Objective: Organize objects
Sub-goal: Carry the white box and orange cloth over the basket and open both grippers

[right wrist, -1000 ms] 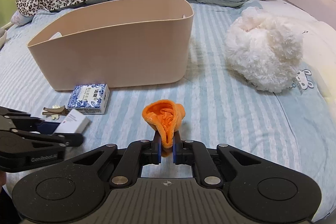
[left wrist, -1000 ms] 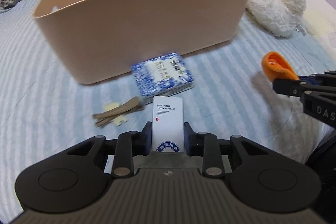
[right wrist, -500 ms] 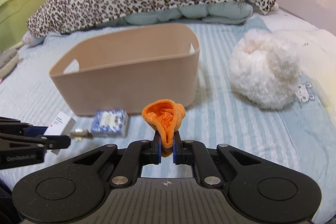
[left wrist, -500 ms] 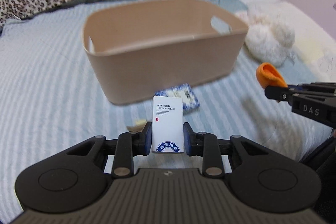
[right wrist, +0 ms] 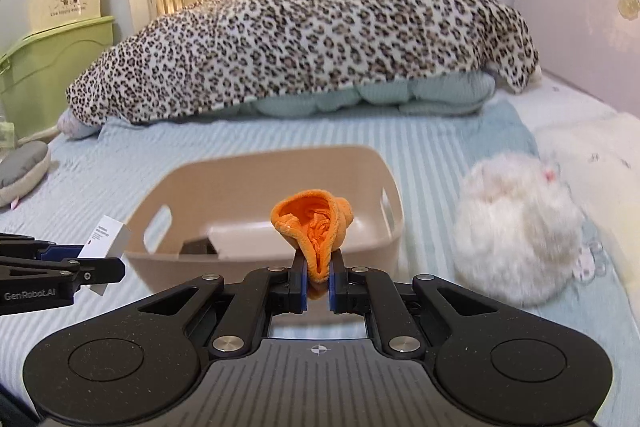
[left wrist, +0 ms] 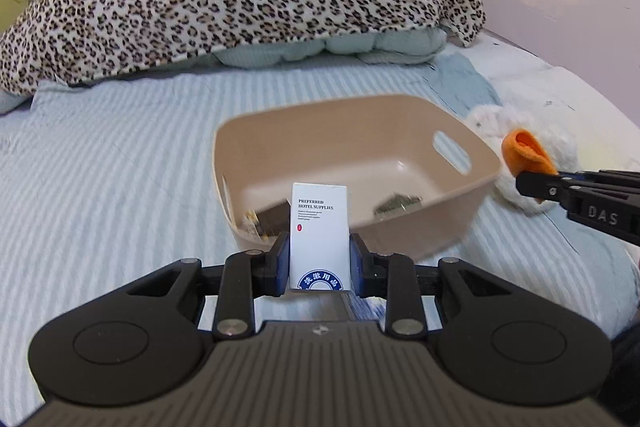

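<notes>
My left gripper [left wrist: 319, 259] is shut on a small white box [left wrist: 319, 223] printed "Preferred Hotel Supplies" and holds it upright above the bed, just short of the beige plastic bin [left wrist: 400, 131]. My right gripper [right wrist: 318, 281] is shut on a crumpled orange cloth [right wrist: 314, 227] and holds it in front of the same bin [right wrist: 372, 251]. The bin holds a few small items, blurred. In the right wrist view the left gripper [right wrist: 100, 265] and its white box [right wrist: 106, 239] are at the left. In the left wrist view the right gripper [left wrist: 532, 183] and the cloth [left wrist: 524, 151] are at the right.
A white fluffy plush toy [right wrist: 520, 243] lies right of the bin. A leopard-print blanket [right wrist: 312, 43] over pale pillows fills the back of the striped bed [left wrist: 100, 163]. Green and cream storage boxes [right wrist: 48, 27] stand at the far left beside the bed.
Both grippers have risen with their loads, so the bin's inside now shows. The blue patterned box and brown clip on the bed have dropped out of view below.
</notes>
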Demonstrator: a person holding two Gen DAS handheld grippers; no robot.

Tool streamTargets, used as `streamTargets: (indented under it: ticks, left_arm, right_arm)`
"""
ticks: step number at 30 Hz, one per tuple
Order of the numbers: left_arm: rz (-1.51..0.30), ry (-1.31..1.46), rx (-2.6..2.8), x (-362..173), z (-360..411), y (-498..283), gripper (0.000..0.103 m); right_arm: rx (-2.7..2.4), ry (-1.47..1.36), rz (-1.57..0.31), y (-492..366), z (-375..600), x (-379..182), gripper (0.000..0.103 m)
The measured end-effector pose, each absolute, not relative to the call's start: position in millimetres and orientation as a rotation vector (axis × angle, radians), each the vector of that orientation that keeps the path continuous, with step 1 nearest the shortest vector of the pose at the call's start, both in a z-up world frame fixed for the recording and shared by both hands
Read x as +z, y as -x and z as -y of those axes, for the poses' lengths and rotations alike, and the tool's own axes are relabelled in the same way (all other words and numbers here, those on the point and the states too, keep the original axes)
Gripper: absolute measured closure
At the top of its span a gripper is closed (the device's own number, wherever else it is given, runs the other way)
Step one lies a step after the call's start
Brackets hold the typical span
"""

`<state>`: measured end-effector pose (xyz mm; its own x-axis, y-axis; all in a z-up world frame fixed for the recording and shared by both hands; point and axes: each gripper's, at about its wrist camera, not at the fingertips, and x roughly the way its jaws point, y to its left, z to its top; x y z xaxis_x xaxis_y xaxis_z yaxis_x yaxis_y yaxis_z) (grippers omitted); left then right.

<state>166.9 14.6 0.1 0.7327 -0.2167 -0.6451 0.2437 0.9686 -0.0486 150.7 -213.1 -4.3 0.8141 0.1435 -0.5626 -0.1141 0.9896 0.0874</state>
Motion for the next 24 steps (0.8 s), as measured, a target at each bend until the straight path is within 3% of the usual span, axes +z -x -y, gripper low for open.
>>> streamTargets:
  ticks: [8, 19, 21, 23, 24]
  left_arm:
    - [-0.685, -0.101, -0.199, 5, -8, -226, 0.071]
    - [-0.819, -0.141, -0.079, -46, 3, -291, 0.071]
    - [-0.837, -0.155, -0.069, -56, 2, -296, 0.071]
    - [-0.821, -0.151, -0.061, -61, -1, -294, 0.07]
    - [-0.816, -0.143, -0.06, -62, -3, -292, 0.07]
  right_arm:
    - [0.144, -0.093, -0.576, -196, 204, -4, 0.094]
    - [0.136, -0.024, -0.7, -259, 180, -38, 0.094]
    - [0.131, -0.011, -0.726, -265, 177, -46, 0.091]
    - [0.132, -0.016, -0.761, -270, 177, -53, 0.07]
    - [0.136, -0.03, -0.776, -271, 177, -55, 0.067]
